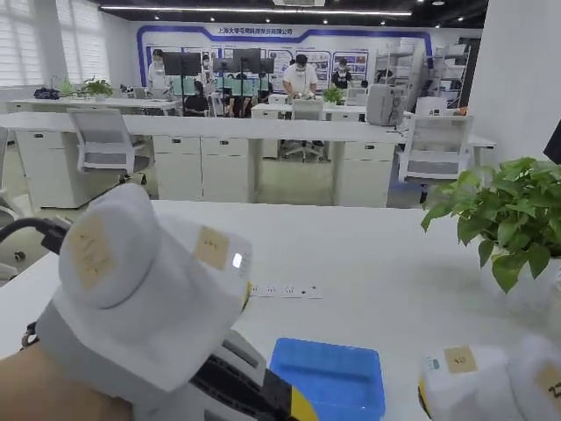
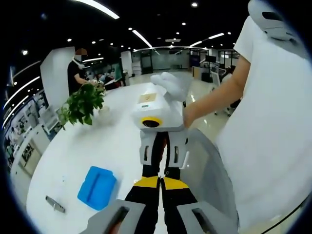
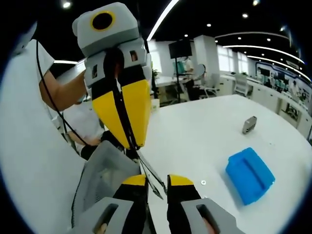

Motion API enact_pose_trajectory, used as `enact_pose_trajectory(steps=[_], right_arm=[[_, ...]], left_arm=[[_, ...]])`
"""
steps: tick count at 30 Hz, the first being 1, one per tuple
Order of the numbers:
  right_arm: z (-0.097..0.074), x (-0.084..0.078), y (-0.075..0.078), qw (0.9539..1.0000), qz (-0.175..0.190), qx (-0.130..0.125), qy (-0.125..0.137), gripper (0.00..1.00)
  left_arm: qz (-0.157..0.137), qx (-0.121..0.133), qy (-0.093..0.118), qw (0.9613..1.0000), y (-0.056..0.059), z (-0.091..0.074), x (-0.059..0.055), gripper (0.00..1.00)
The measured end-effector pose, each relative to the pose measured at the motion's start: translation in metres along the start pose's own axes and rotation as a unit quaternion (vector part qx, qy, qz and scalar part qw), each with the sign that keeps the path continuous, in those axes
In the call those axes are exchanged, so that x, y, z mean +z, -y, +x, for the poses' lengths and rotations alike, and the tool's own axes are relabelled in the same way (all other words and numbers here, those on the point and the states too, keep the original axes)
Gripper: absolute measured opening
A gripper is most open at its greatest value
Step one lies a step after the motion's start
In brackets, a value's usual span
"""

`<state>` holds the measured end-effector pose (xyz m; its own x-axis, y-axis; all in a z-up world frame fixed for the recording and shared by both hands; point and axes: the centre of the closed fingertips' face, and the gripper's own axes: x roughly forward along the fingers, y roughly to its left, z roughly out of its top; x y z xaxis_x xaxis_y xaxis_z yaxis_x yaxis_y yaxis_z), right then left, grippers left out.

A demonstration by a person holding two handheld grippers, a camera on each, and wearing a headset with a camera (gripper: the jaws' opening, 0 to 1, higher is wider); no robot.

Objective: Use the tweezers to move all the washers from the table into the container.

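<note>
In the right gripper view my left gripper comes down from the top, its yellow jaws shut on thin dark tweezers. The tweezers' tip lies in the gap between the jaws of my right gripper, which stand a little apart and are open. One small washer lies on the white table, just right of the right gripper. The blue container sits farther right. In the left gripper view the left gripper meets the right gripper tip to tip, with the container to the left.
A small grey metal block lies beyond the container. A potted plant stands at the table's right side. A power strip lies mid-table past the blue container. A person in white stands close by the grippers.
</note>
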<state>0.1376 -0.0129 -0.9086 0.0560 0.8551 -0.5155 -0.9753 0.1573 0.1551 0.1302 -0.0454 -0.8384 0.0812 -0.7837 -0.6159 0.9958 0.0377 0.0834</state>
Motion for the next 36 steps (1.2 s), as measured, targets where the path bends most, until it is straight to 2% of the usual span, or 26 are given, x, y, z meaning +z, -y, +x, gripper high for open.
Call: enact_pose_trajectory(steps=[6,10,12,13,15,17,20,21,23,24,25,26,27,28,29,31,34,35,36], right_arm=[[0.003,-0.002,0.000,0.9998,-0.017,0.006,-0.007,0.06],[0.007,-0.004,0.001,0.9996,-0.026,0.006,-0.009,0.02],[0.010,-0.006,0.003,0.9996,-0.024,0.007,-0.012,0.02],[0.011,-0.007,0.005,0.9997,-0.022,0.008,-0.010,0.02],[0.012,-0.006,0.007,0.9998,-0.015,0.009,-0.004,0.01],[0.013,-0.006,0.011,0.9999,-0.009,0.008,0.000,0.01],[0.014,-0.005,0.019,1.0000,-0.007,0.001,0.003,0.01],[0.014,-0.005,0.022,1.0000,-0.005,-0.001,0.005,0.01],[0.014,-0.003,0.030,0.9999,0.002,-0.008,0.013,0.01],[0.014,-0.002,0.035,0.9997,0.006,-0.014,0.018,0.01],[0.014,-0.001,0.039,0.9996,0.008,-0.018,0.020,0.01],[0.015,-0.001,0.046,0.9993,0.012,-0.025,0.023,0.01],[0.016,-0.001,0.049,0.9992,0.016,-0.027,0.026,0.01],[0.017,-0.001,0.055,0.9988,0.023,-0.032,0.028,0.01],[0.018,-0.001,0.059,0.9987,0.024,-0.035,0.029,0.01],[0.021,-0.001,0.068,0.9980,0.025,-0.048,0.032,0.01],[0.024,0.001,0.081,0.9965,0.036,-0.062,0.042,0.02],[0.026,0.002,0.086,0.9959,0.040,-0.066,0.047,0.02],[0.028,0.001,0.088,0.9956,0.043,-0.068,0.048,0.02]], left_arm=[[-0.005,0.010,0.002,0.9999,-0.002,0.001,-0.003,0.00],[-0.030,0.062,0.017,0.9975,-0.016,0.002,-0.009,0.00],[-0.048,0.065,0.033,0.9962,-0.017,0.003,-0.012,0.00],[-0.067,0.078,0.049,0.9935,-0.021,0.002,-0.013,0.00],[-0.088,0.091,0.064,0.9899,-0.024,0.001,-0.016,0.03],[-0.118,0.118,0.077,0.9830,-0.031,-0.002,-0.025,0.09],[-0.158,0.161,0.095,0.9695,-0.038,-0.010,-0.042,0.16],[-0.170,0.172,0.097,0.9655,-0.039,-0.012,-0.047,0.18],[-0.196,0.201,0.097,0.9549,-0.042,-0.017,-0.060,0.23],[-0.210,0.225,0.096,0.9465,-0.044,-0.021,-0.070,0.25],[-0.220,0.240,0.096,0.9406,-0.044,-0.023,-0.077,0.28],[-0.243,0.254,0.096,0.9312,-0.043,-0.024,-0.086,0.30],[-0.256,0.263,0.100,0.9247,-0.042,-0.025,-0.092,0.31],[-0.272,0.281,0.105,0.9142,-0.041,-0.026,-0.101,0.32],[-0.285,0.295,0.104,0.9059,-0.041,-0.027,-0.108,0.34],[-0.302,0.318,0.093,0.8938,-0.037,-0.027,-0.123,0.39],[-0.318,0.355,0.083,0.8749,-0.035,-0.028,-0.140,0.42],[-0.324,0.368,0.084,0.8676,-0.035,-0.029,-0.143,0.45],[-0.334,0.385,0.081,0.8569,-0.035,-0.030,-0.149,0.52]])
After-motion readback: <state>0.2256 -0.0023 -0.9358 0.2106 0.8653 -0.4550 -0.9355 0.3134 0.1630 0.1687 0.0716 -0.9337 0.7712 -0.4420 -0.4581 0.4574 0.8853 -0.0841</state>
